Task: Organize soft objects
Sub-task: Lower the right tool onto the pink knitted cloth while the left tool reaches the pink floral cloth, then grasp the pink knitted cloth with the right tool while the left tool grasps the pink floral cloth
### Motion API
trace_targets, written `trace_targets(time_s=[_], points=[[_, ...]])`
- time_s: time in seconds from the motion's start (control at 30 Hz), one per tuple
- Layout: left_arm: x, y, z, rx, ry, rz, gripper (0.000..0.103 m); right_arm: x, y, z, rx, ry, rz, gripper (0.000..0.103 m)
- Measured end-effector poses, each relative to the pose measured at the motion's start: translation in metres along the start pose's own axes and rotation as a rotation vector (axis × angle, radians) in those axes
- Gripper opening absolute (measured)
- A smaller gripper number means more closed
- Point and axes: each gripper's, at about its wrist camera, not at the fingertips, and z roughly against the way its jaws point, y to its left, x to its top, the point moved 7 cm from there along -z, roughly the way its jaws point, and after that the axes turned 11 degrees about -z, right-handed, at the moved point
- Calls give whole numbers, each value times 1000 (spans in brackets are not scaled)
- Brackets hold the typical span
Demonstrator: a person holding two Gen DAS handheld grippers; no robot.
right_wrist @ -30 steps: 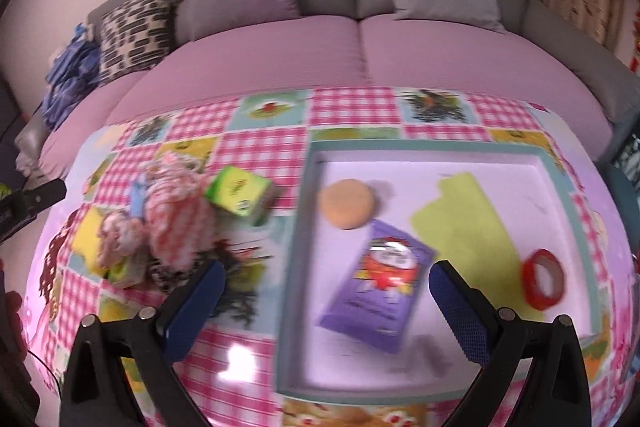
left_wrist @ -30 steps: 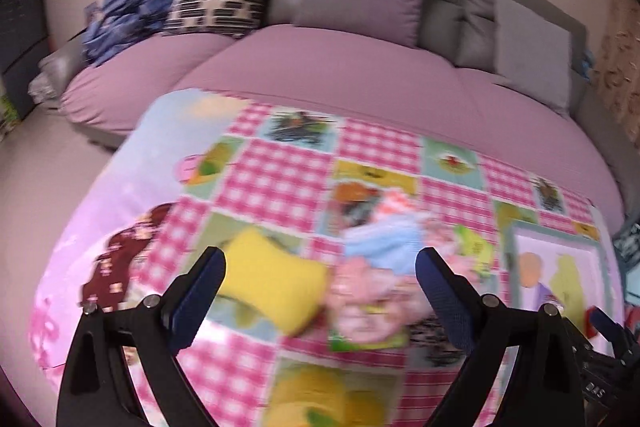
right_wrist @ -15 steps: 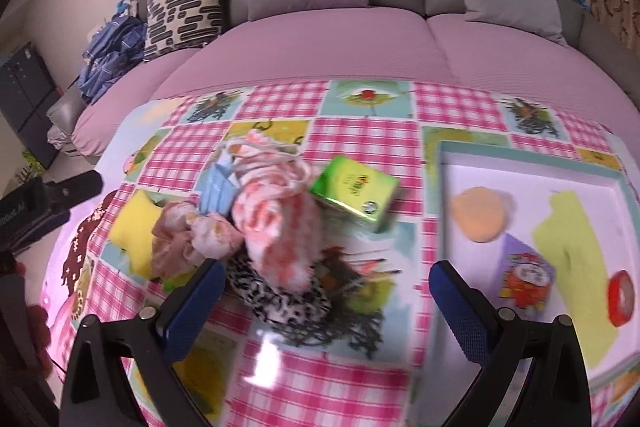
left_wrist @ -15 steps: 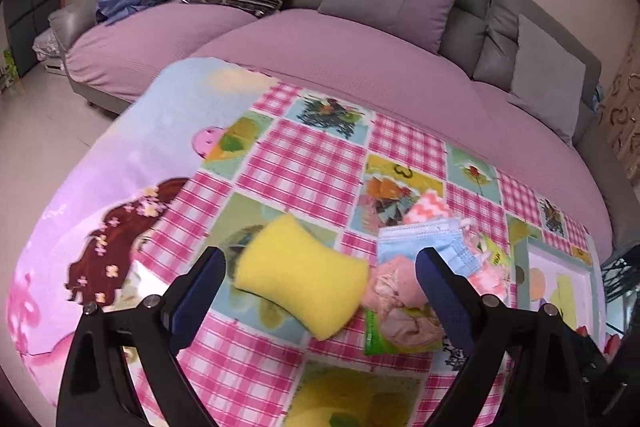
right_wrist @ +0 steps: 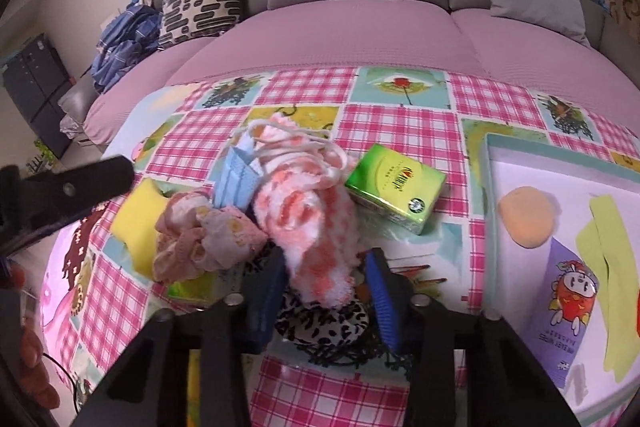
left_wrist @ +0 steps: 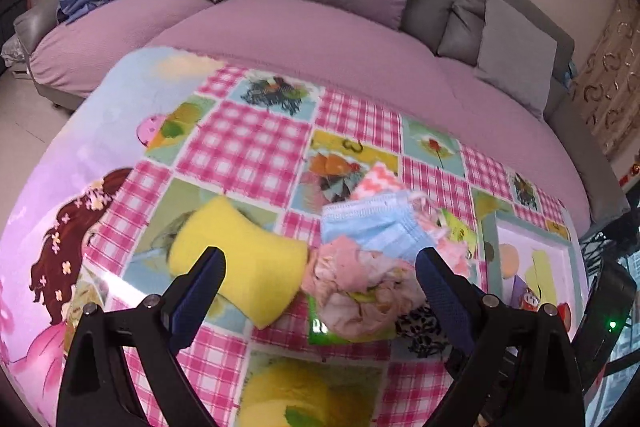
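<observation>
a: why is the right gripper [right_wrist: 322, 297] so low in the frame?
b: its jaws have just been closing around the pink fluffy sock [right_wrist: 312, 223]; whether they pinch it i can't tell.
a: and the left gripper [left_wrist: 320, 285]?
b: spread wide, empty, above the yellow sponge [left_wrist: 244, 267]. the tray [right_wrist: 490, 187] at right has room.

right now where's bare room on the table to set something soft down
Free: the checked cloth behind the green box, toward the sofa, and the tablecloth's left end beyond the yellow sponge. Crowded: the pile around the pink fuzzy sock, and the tray, with only its far corner bare.
</observation>
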Motion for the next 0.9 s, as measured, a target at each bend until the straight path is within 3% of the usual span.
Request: trace_targets(time_s=[0.1,0.17,0.23,0.6,0.8,0.9], points=[[-4,-5,-6,-11,23,-7,96,1,6,2,15,-16,18,25],[-7,-9,-9,-23,37,-10,96,1,6,3,16,-21,20,7],[-9,-12,-13,-34,52,-13,96,2,4,4,16,-22,12,3],[-22,-45,-37,-58,133,-116,95,8,-21,13,8,-40,-48,3],[-27,-52,-46,-70,170,-130,80,7,-32,12,4,-25,-67,3],[-30,-52,-49,-72,187,-126,60,7,-35,11,0,-22,-75,3]])
